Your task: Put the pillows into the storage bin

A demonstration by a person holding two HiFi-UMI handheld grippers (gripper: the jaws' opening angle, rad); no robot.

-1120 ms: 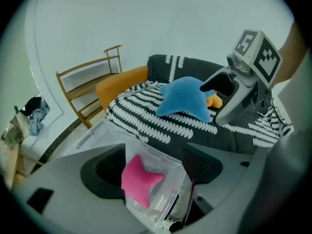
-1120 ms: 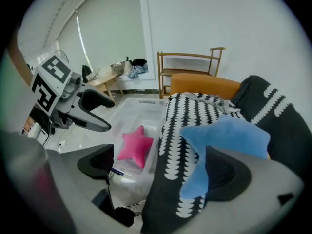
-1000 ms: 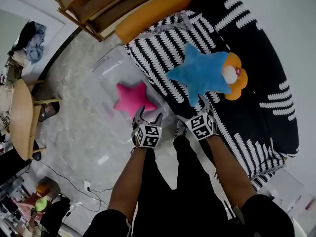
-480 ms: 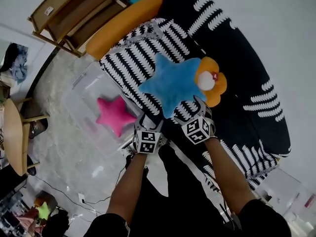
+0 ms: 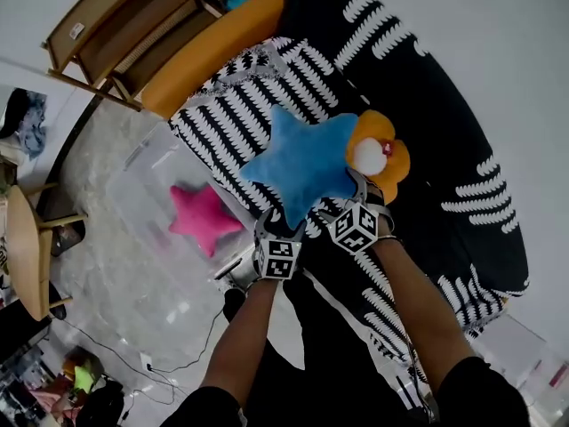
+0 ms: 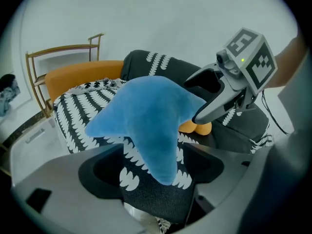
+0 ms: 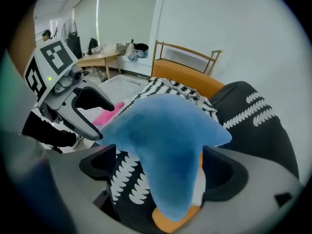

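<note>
A blue star pillow (image 5: 302, 160) hangs over the patterned sofa (image 5: 444, 123), in front of an orange flower pillow (image 5: 384, 154). My right gripper (image 5: 353, 205) is shut on one arm of the star (image 7: 170, 145), which fills its jaws. The left gripper (image 5: 280, 227) sits at the star's lower point (image 6: 161, 150); its jaws are opening and the point hangs between them with a gap on each side. A pink star pillow (image 5: 203, 217) lies inside the clear storage bin (image 5: 133, 181) on the floor left of the sofa.
A wooden shelf (image 5: 133, 25) stands beyond the bin and an orange bolster (image 5: 222, 47) lies along the sofa's end. At the left edge there is a round wooden table (image 5: 22, 252). A cable (image 5: 151, 358) runs over the marble floor.
The blue star has moved left, away from the orange flower pillow and toward the bin, with both grippers moving along with it.
</note>
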